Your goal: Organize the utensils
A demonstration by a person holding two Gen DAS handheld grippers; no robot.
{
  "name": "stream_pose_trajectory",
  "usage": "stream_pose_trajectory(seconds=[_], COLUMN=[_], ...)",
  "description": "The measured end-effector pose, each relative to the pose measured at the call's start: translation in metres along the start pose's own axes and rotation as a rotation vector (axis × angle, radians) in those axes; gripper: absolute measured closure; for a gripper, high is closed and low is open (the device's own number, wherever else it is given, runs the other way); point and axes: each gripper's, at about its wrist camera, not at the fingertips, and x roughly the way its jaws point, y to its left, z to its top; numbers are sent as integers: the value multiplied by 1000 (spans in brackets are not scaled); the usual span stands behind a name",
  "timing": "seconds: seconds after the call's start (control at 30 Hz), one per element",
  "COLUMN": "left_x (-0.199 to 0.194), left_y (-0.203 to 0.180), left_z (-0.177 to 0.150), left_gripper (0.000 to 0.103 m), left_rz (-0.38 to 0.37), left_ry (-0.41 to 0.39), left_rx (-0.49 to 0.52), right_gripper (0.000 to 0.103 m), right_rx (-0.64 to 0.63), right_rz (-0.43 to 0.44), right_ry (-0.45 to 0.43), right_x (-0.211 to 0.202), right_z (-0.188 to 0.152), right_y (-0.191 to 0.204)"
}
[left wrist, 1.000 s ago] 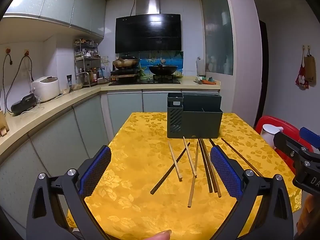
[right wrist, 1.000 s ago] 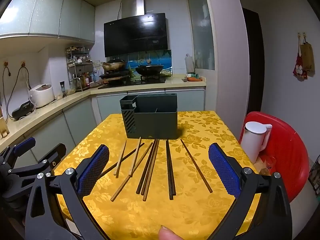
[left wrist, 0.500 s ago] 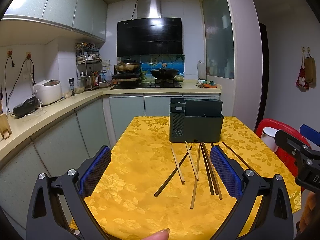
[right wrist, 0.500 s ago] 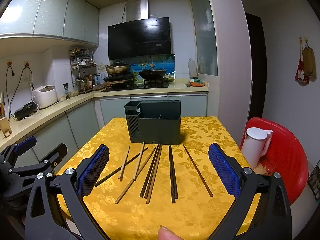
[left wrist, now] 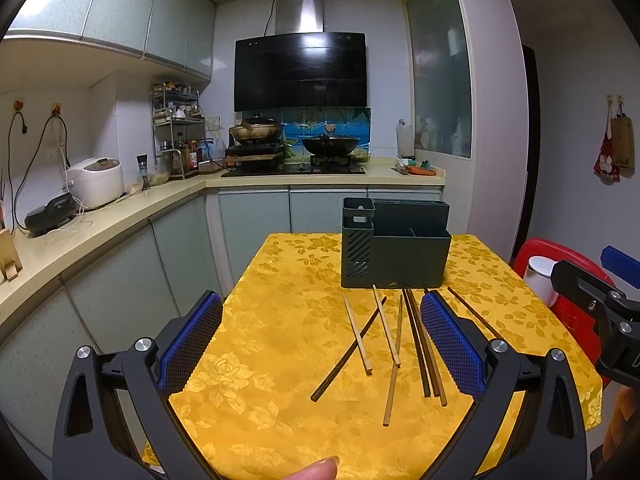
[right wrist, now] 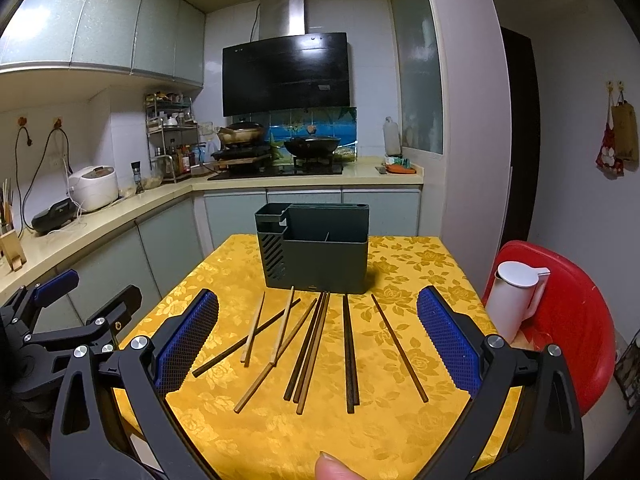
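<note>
Nearest to us, a fingertip shows at the bottom edge of the right wrist view, and another fingertip at the bottom of the left wrist view. Our right gripper hovers above the near edge of the counter, its blue-padded fingers spread wide apart and holding nothing. Our left gripper hangs just to the left of it at the same height, its fingers likewise wide apart and empty.

Between and beyond the fingers, the chopsticks lie loose on the yellow floral cloth covering the counter. They fan out from near to far: a few pale ones on the left, one of them crossing over a dark stick; a tight bundle of brown ones in the middle; a dark pair to the right of that; and a single dark chopstick lying apart, farthest right. Their far tips reach almost to the dark green utensil holder, which stands upright at the far middle of the counter, a slotted compartment on its left side and open compartments to the right.

To the right, off the counter, a white jug sits on a red chair. Far behind, a wok rests on the stove.
</note>
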Motion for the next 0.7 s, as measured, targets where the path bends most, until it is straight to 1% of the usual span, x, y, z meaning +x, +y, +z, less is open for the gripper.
stream_pose_trajectory(seconds=[0.33, 0.57, 0.7], left_x=[16, 29, 29], left_y=[-6, -10, -10], left_z=[10, 8, 8], left_gripper=[7, 7, 7], left_rz=[-5, -18, -18], left_ry=[25, 49, 48], left_rx=[5, 3, 4], right_gripper=[6, 6, 6], right_rx=[3, 15, 17], right_rz=[-3, -3, -10], right_ry=[7, 19, 17], right_x=[7, 16, 18], right_z=[3, 5, 4], right_y=[-3, -8, -9])
